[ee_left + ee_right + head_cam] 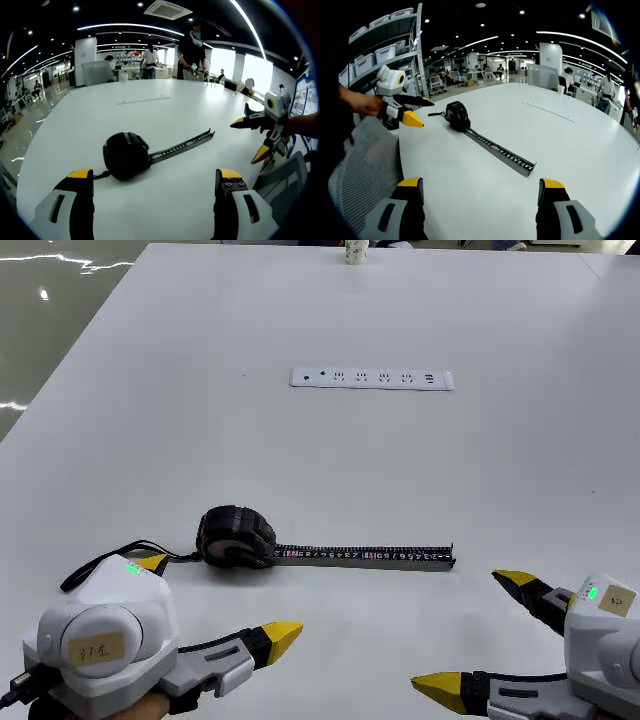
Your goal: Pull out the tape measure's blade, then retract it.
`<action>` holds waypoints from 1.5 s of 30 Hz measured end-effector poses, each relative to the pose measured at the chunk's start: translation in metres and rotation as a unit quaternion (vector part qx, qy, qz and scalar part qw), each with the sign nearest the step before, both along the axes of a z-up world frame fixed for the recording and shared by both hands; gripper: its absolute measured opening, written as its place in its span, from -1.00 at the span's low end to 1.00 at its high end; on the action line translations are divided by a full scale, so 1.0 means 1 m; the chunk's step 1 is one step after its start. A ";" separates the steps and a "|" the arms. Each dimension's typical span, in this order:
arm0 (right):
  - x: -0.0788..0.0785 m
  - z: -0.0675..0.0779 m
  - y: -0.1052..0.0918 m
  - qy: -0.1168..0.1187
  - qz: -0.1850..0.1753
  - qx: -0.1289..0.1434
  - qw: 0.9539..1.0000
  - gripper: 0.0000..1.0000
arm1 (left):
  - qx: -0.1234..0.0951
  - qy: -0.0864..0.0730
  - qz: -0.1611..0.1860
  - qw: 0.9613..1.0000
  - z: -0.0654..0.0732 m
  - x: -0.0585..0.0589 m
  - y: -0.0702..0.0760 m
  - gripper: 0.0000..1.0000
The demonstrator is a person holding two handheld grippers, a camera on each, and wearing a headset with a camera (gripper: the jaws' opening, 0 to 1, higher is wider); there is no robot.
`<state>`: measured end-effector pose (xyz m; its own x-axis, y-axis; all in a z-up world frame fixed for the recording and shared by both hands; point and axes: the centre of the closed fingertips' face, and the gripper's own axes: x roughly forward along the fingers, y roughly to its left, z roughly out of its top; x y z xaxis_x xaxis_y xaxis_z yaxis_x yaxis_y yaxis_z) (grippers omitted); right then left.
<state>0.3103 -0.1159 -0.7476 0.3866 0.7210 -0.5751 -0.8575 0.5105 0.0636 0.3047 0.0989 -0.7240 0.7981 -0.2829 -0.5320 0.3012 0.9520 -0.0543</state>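
Note:
A black tape measure [236, 536] lies on the white table [330, 450], its blade [365, 557] drawn out to the right and lying flat. The blade's end hook [451, 556] rests on the table. A black wrist strap [105, 562] trails left from the case. My left gripper [215, 605] is open, near the front edge just left of the case, touching nothing. My right gripper [480, 632] is open at the lower right, below and right of the blade's tip. The case [126, 155] sits ahead of the left jaws, and the blade [500, 150] runs ahead of the right jaws.
A white power strip [372, 378] lies flat at the middle back of the table. A small cup-like object [356, 251] stands at the far edge. Other people stand at desks in the room behind.

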 end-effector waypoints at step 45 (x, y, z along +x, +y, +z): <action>0.053 -0.015 -0.014 -0.008 0.146 -0.073 0.987 0.30 | -0.008 0.005 0.054 0.998 -0.006 0.048 0.017 0.93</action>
<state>0.3635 -0.1298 -0.7631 0.1854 0.7132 -0.6760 -0.9695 0.2448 -0.0075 0.3525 0.1159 -0.7298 0.8187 -0.2030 -0.5372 0.1955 0.9781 -0.0716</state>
